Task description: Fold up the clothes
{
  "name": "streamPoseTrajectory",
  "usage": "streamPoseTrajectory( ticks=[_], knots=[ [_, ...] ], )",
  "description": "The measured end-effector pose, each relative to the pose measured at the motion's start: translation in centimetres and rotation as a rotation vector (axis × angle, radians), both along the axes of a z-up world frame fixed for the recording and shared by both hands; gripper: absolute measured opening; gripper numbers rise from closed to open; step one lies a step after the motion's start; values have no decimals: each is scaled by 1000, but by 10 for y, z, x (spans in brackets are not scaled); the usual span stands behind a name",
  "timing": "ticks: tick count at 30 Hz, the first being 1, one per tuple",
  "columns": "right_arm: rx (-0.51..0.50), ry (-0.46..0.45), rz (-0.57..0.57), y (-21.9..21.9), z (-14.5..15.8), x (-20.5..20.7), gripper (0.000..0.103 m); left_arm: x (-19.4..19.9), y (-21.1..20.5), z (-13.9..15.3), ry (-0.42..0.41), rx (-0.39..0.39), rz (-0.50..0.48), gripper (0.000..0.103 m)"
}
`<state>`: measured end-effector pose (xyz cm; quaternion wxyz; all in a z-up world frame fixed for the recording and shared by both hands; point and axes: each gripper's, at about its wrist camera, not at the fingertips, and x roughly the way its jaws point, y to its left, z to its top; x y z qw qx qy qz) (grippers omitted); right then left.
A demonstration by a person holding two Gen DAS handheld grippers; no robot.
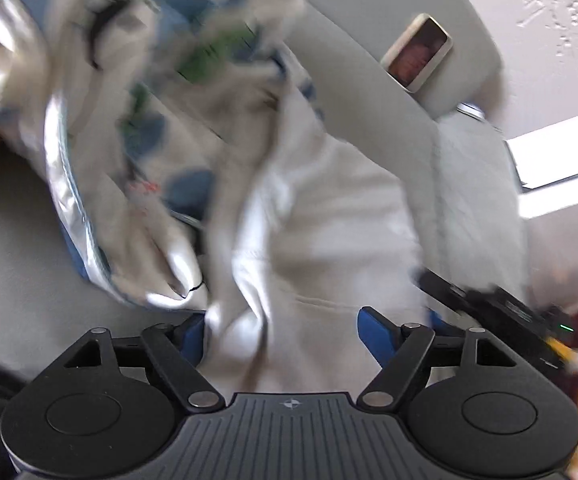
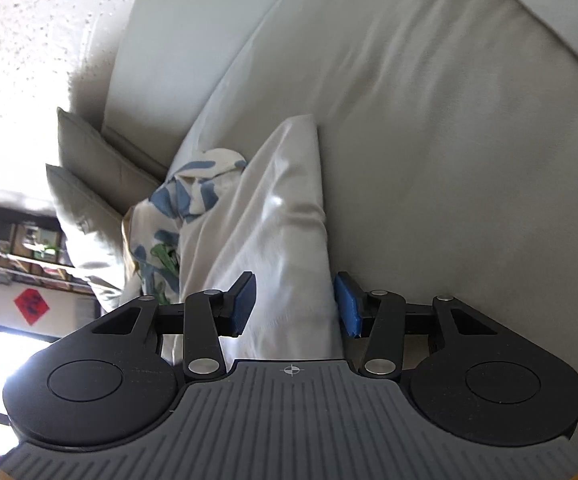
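A white garment (image 1: pixel 329 220) lies spread over the grey sofa seat (image 1: pixel 9 248), blurred by motion. My left gripper (image 1: pixel 283 332) hangs just over it with its blue pads wide apart. A bunched fold sits against the left pad, and the jaws are open. In the right wrist view a raised ridge of the white garment (image 2: pixel 273 208) runs from the sofa (image 2: pixel 449 160) straight into my right gripper (image 2: pixel 295 306). The cloth fills the whole gap there and both blue pads bear on it. A white cloth with blue and green print (image 2: pixel 185 200) lies bunched beyond it.
A shiny silver bag (image 1: pixel 65 184) holding the printed cloth (image 1: pixel 193 52) sits at upper left. A small framed device (image 1: pixel 417 52) rests on the sofa back. A black tool body with a green light (image 1: pixel 509 312) is at right. Two cushions (image 2: pixel 85 200) lean at the sofa's far end.
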<state>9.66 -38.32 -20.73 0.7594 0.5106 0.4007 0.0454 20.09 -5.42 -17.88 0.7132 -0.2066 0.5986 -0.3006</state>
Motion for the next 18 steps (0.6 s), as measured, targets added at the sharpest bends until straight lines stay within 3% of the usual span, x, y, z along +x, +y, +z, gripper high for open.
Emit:
streamPoseTrajectory(
  ticks=[3,4,5,6,7,8,14,18],
  knots=[
    [-37,4,20,7,0,14,50,0,-18,-2,-15,31,-30,75],
    [-49,6,27,10,1,18,48,-1,-22,0,-24,50,-39,70],
    [-64,8,34,12,1,23,38,-4,-26,2,-36,73,-49,62],
    [-105,17,45,17,4,25,16,-8,-29,6,-59,121,-53,39],
    [-156,20,57,24,9,25,10,-14,-32,11,-86,178,-55,23],
    [-207,23,69,30,14,23,9,-21,-35,16,-114,209,-58,19],
    [-497,-74,146,62,81,-13,7,-76,-55,57,-256,304,-96,13],
    [-519,-58,157,62,112,-51,7,-119,-67,73,-263,304,-148,14]
  ],
)
